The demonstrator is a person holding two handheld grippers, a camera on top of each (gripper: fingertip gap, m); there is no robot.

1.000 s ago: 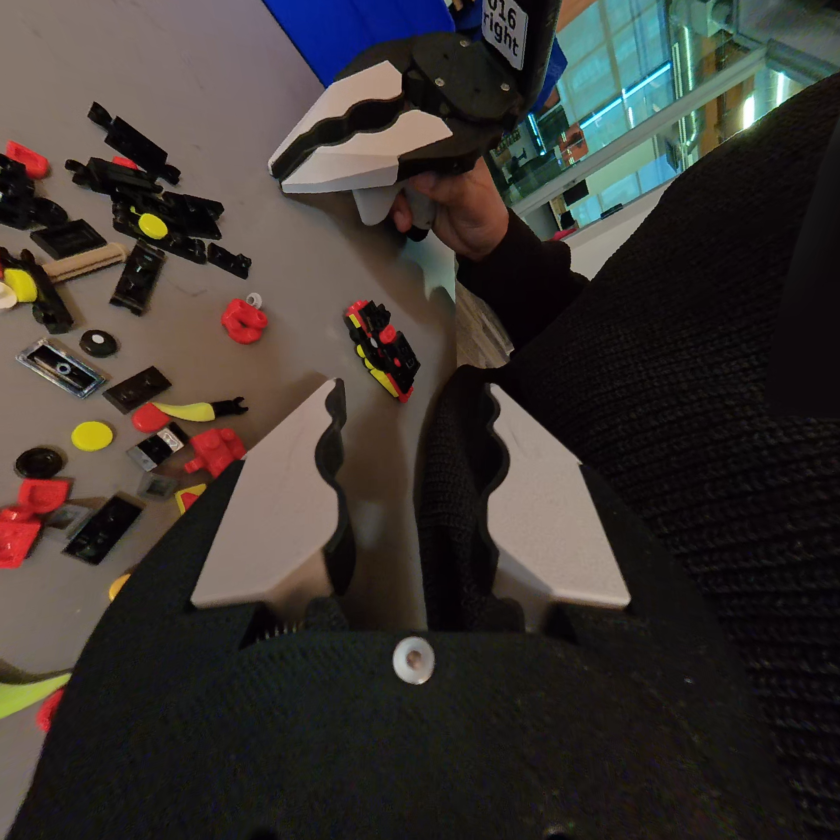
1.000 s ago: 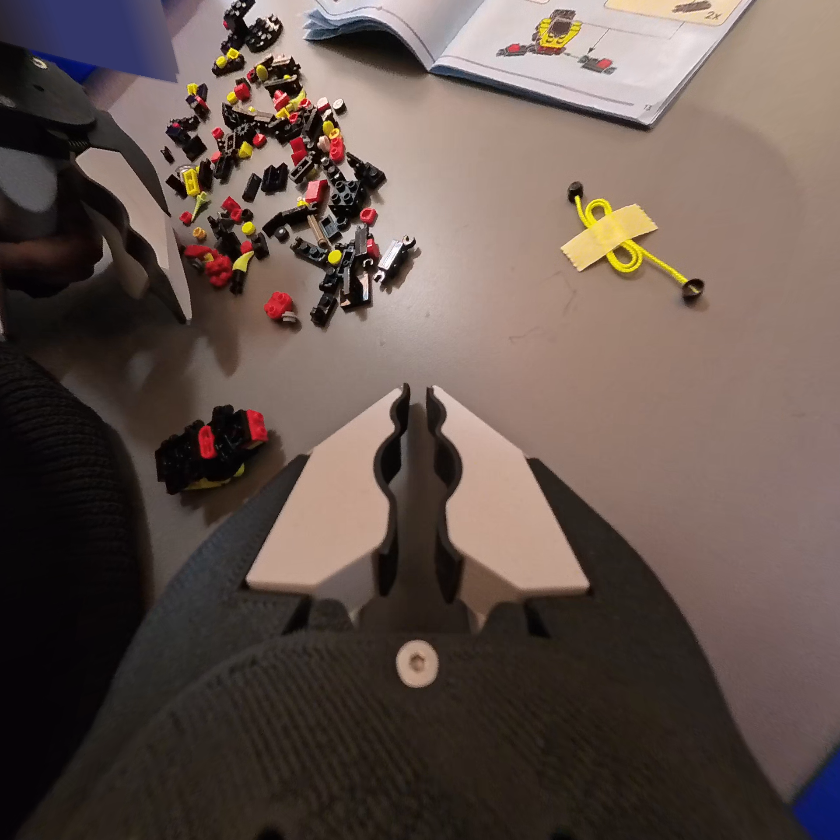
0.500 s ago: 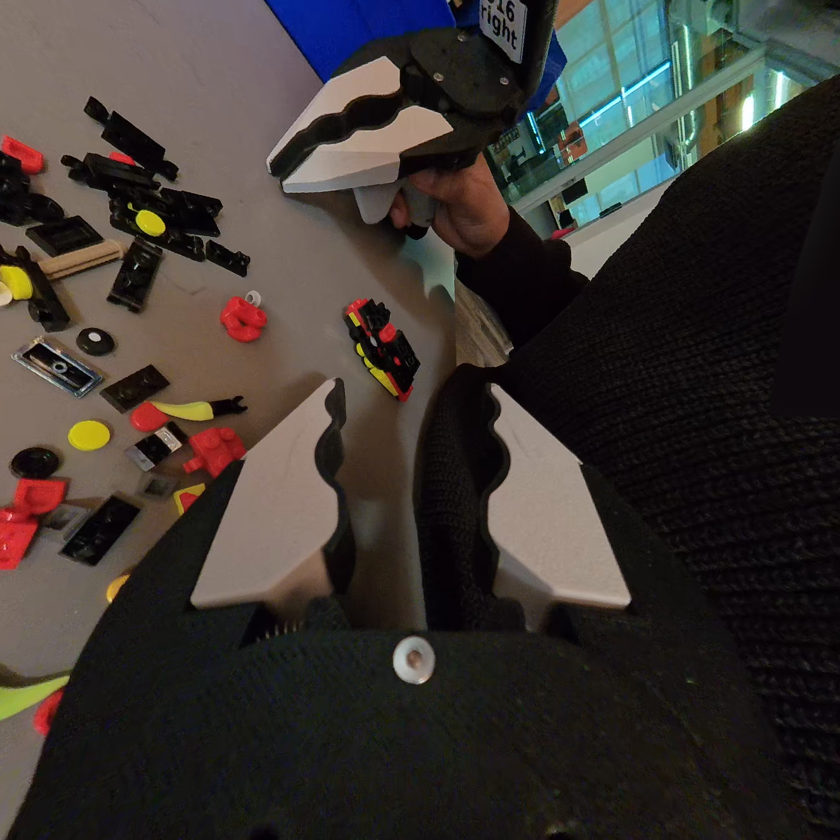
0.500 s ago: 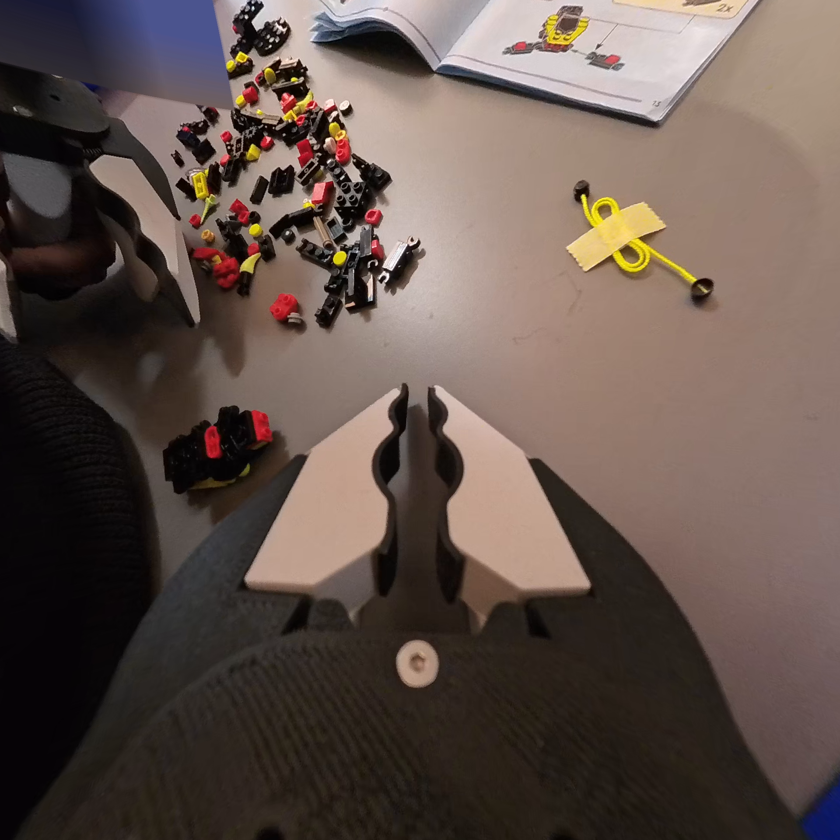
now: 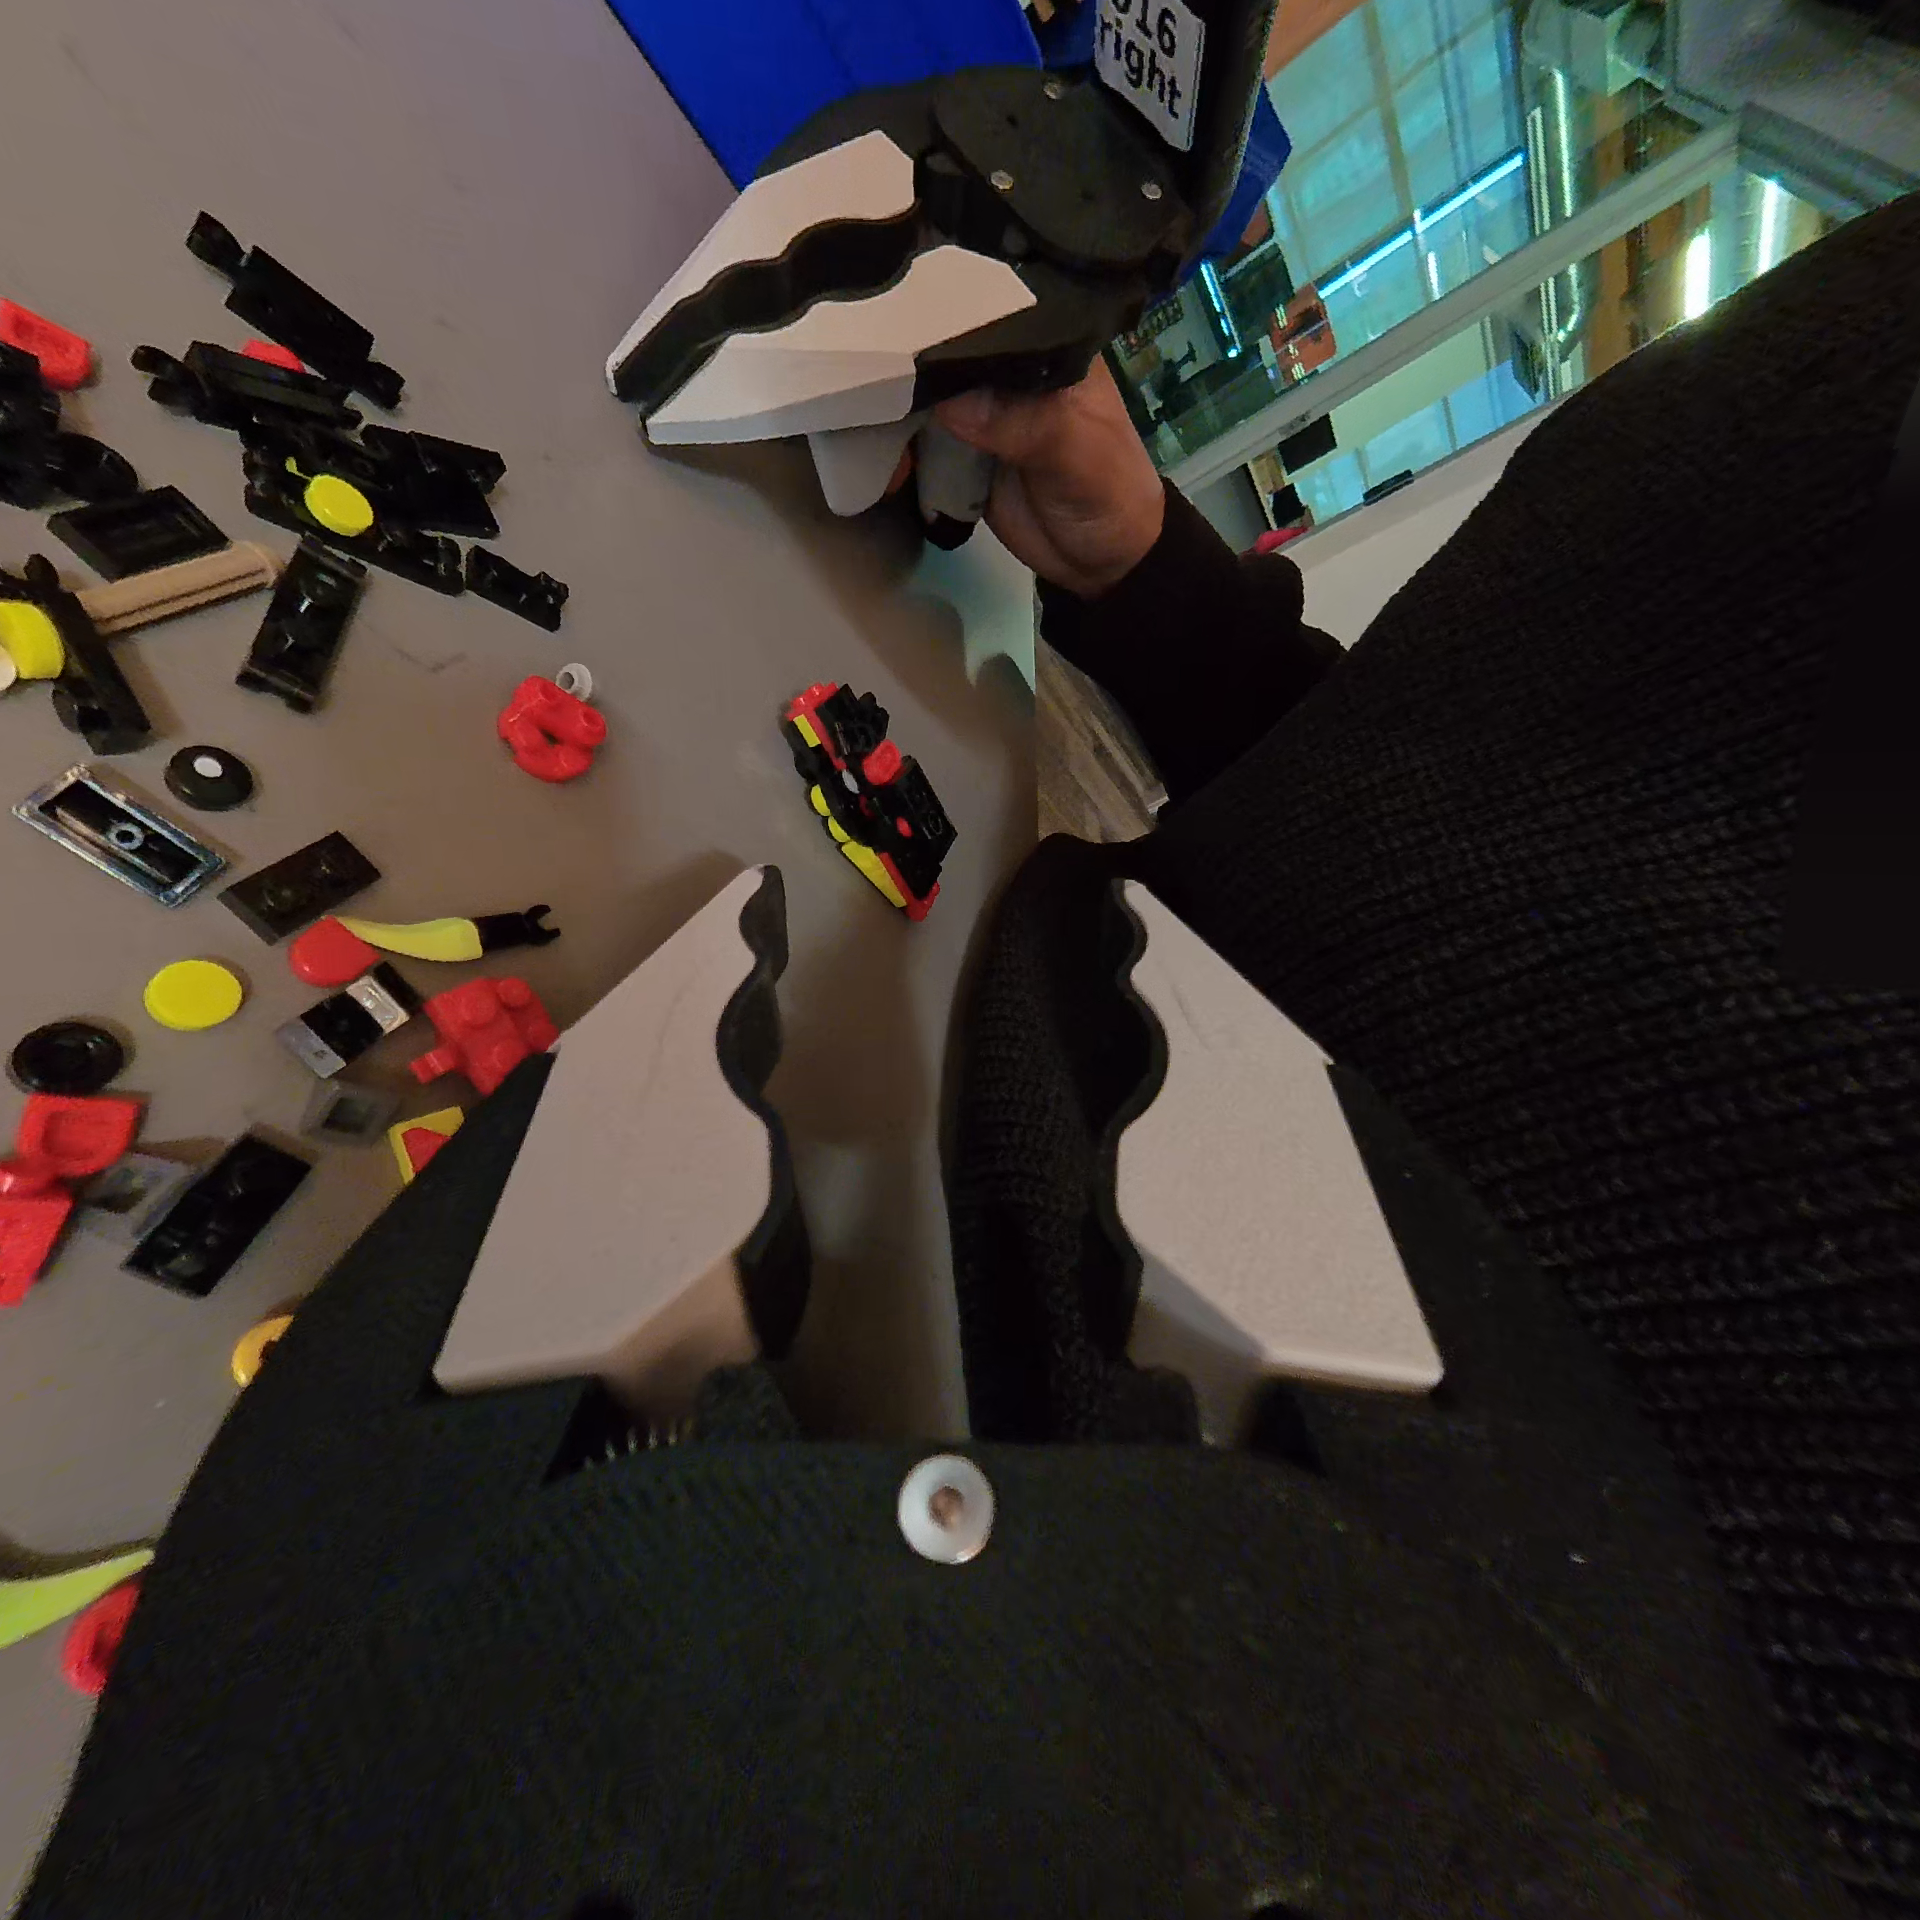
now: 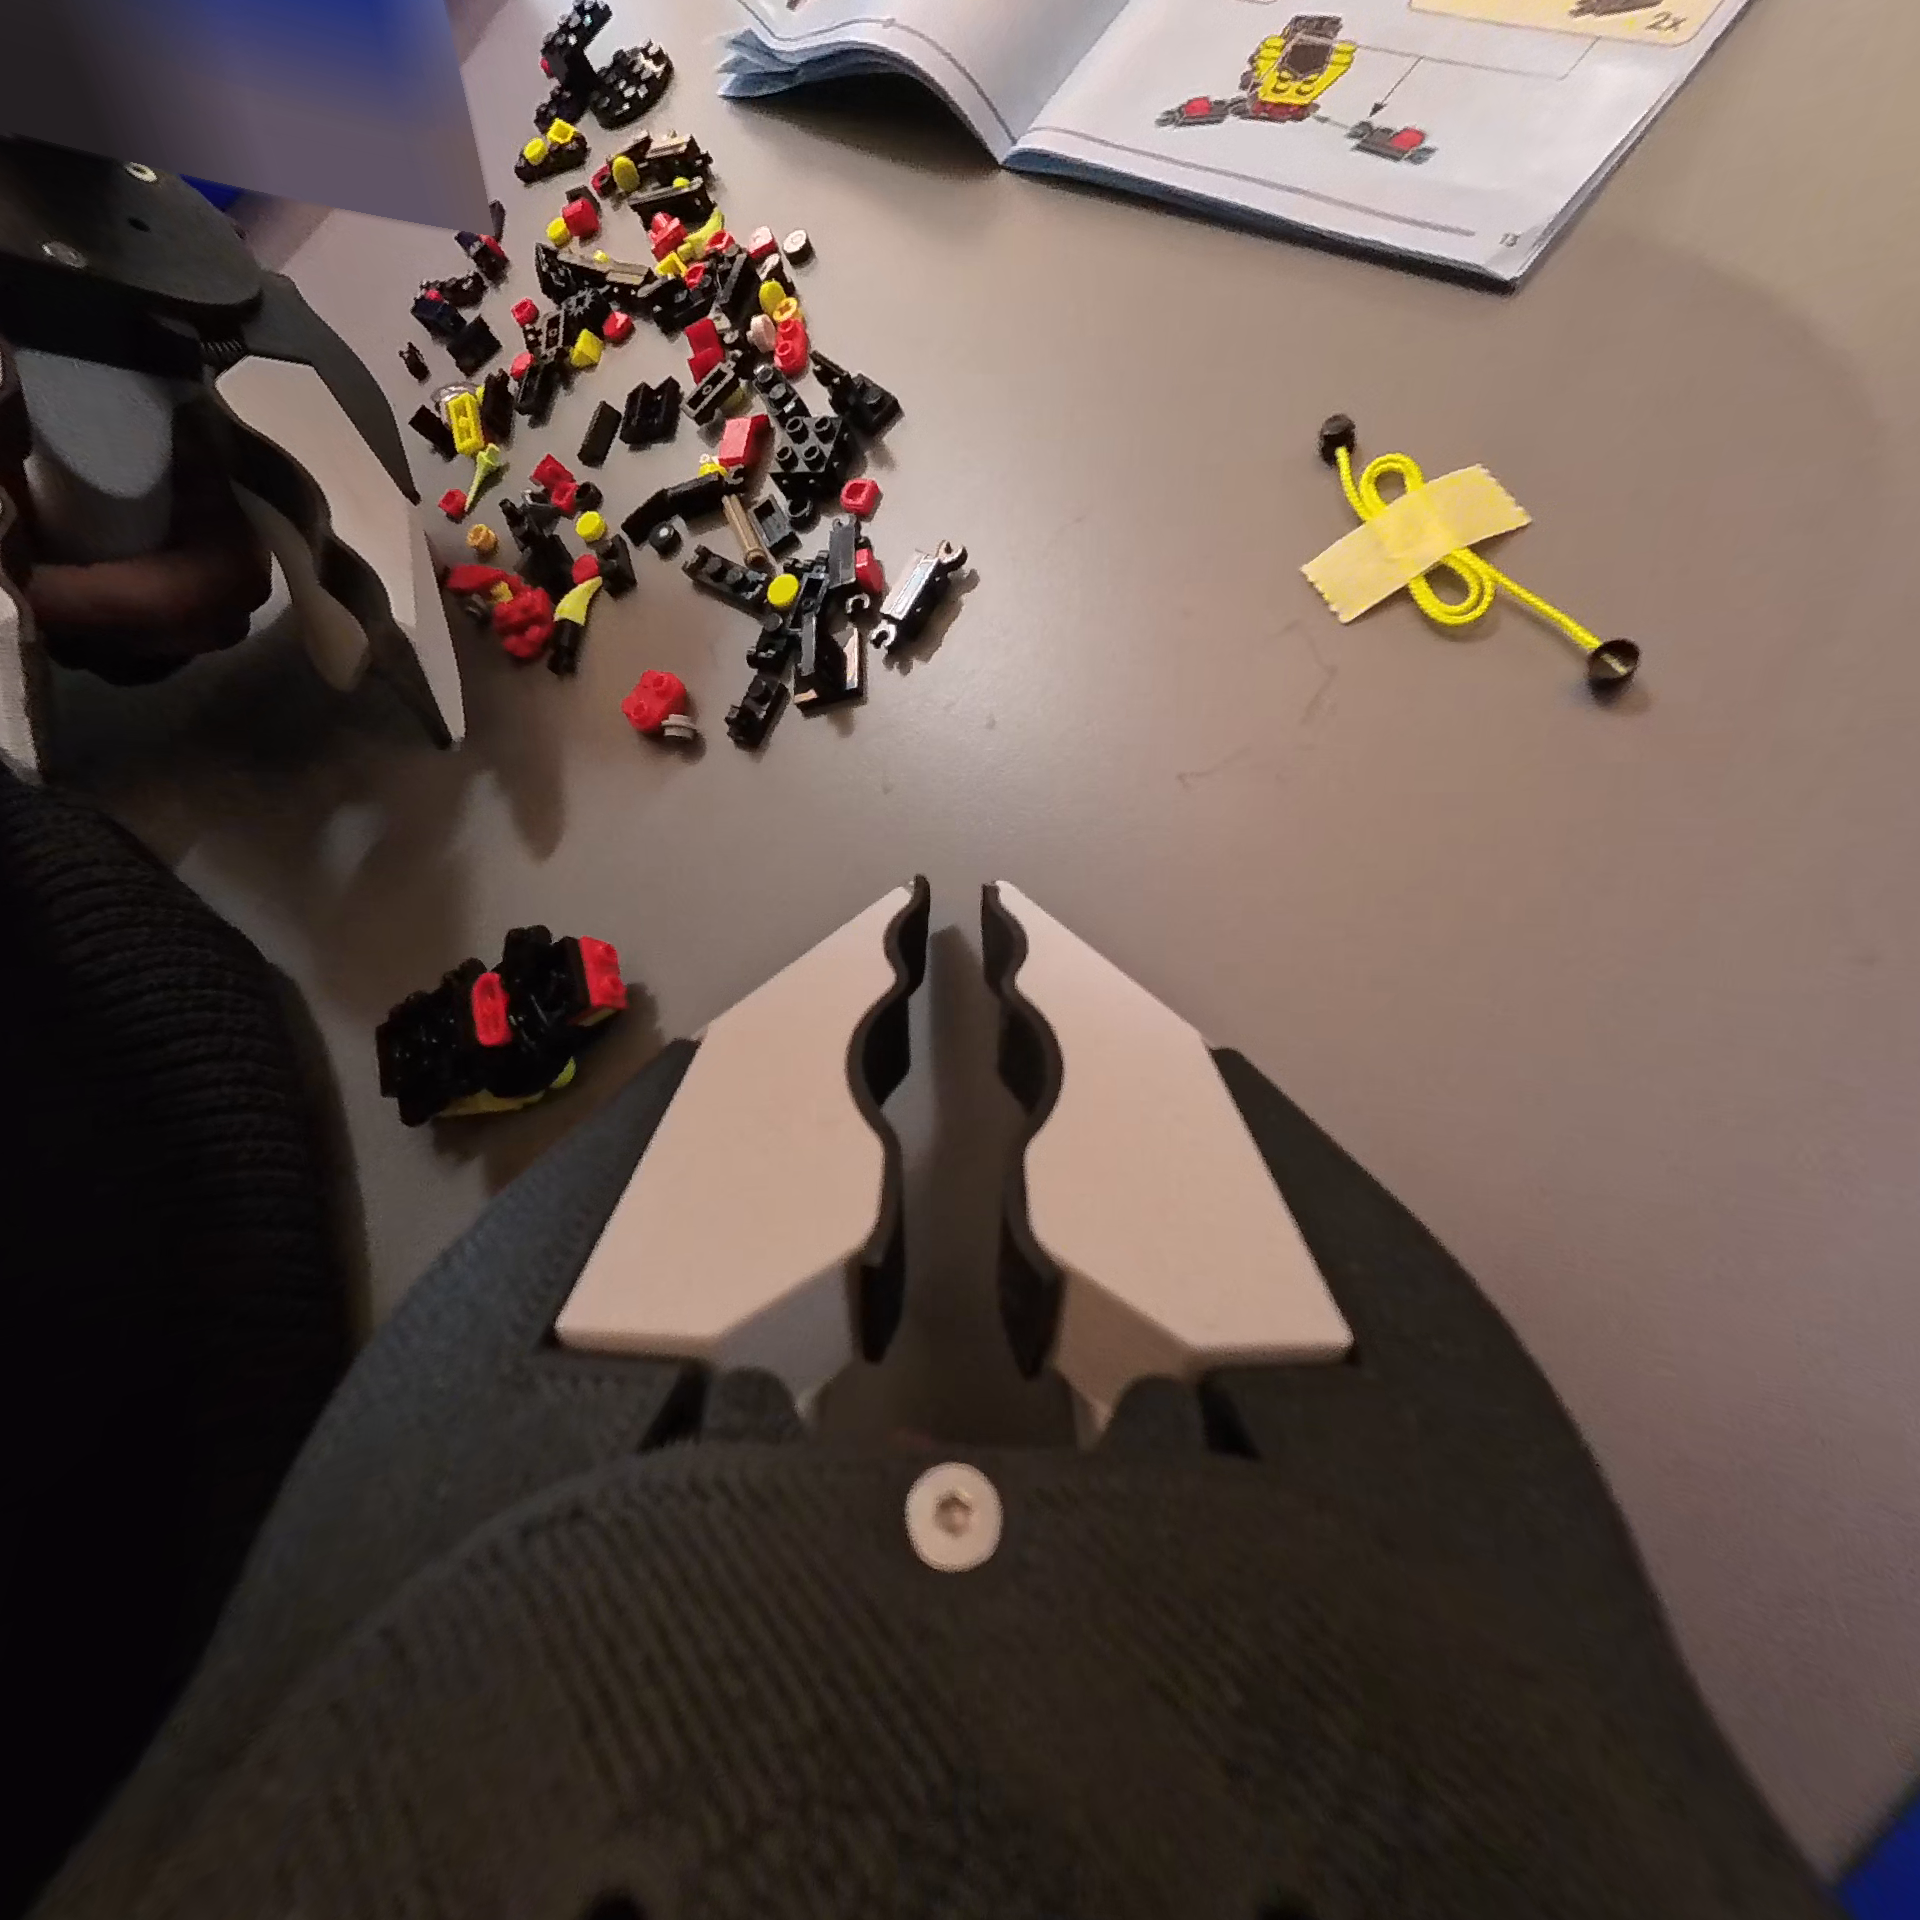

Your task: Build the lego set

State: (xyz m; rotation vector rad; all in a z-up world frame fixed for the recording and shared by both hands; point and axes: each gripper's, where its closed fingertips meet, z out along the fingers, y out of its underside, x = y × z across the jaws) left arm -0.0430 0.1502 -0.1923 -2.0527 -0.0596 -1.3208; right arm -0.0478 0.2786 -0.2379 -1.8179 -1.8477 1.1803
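— What do we see ahead of the right tongs (image 6: 953, 885)?
— A grey table (image 6: 1247, 935). Far ahead and to their left we find a heap of loose black, red and yellow bricks (image 6: 675, 436), and beyond it an open instruction booklet (image 6: 1247, 114).
— And to their right?
— Ahead on the right we see a yellow cord (image 6: 1455, 597) under a strip of tape (image 6: 1413, 540).
— Anything close?
— A small built brick model (image 6: 499, 1023) lies just left of them. It is just ahead of the left tongs (image 5: 940, 883).
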